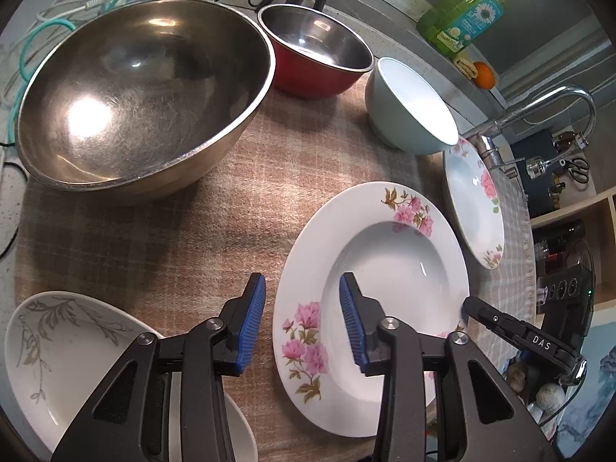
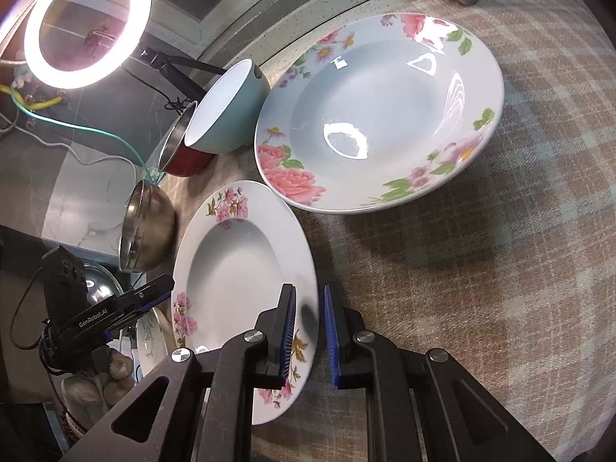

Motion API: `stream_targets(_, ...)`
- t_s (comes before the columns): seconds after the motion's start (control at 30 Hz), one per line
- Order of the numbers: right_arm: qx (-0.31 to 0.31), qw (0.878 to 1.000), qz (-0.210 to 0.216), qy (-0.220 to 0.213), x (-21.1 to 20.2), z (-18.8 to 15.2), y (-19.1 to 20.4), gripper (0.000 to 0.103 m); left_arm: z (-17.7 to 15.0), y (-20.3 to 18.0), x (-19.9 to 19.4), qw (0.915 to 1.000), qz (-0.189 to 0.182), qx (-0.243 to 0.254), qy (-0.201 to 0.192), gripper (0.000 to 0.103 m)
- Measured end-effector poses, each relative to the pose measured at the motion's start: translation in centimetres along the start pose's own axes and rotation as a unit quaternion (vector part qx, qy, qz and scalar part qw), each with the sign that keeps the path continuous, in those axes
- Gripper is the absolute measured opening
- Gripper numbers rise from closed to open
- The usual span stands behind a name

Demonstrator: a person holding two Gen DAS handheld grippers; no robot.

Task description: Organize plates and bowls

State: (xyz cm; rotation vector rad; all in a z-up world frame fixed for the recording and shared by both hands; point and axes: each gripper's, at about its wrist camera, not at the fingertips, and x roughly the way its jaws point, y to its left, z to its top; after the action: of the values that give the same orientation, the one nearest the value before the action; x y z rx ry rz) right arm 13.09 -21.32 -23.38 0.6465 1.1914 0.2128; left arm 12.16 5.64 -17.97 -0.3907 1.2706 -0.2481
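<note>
A white deep plate with pink flowers lies on the checked cloth. My left gripper is open, its fingers straddling the plate's left rim. My right gripper straddles the plate's opposite rim with a narrow gap between its pads; I cannot tell if it pinches the rim. It shows in the left wrist view. A bluish floral plate lies beyond. A large steel bowl, a red bowl and a pale blue bowl stand at the back. A leaf-patterned dish lies near left.
A green dish-soap bottle and an orange stand on the ledge behind. A tap rises at the right past the cloth's edge. A lit ring light and cables lie at the left of the counter.
</note>
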Motion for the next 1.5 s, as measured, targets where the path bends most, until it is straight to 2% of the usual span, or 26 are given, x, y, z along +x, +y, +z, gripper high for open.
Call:
stream_targets(0.53, 0.002, 1.0, 0.006, 0.009, 0.6, 0.2, 0.1, 0.01, 0.1, -0.5, 0.7, 0.9998, 0.003, 0.015, 0.012, 0.032)
stream_targets(1.5, 0.009, 1.0, 0.004, 0.028, 0.0, -1.2, -0.2, 0.011, -1.8, -0.5, -0.2, 0.9999, -0.001, -0.003, 0.011, 0.033)
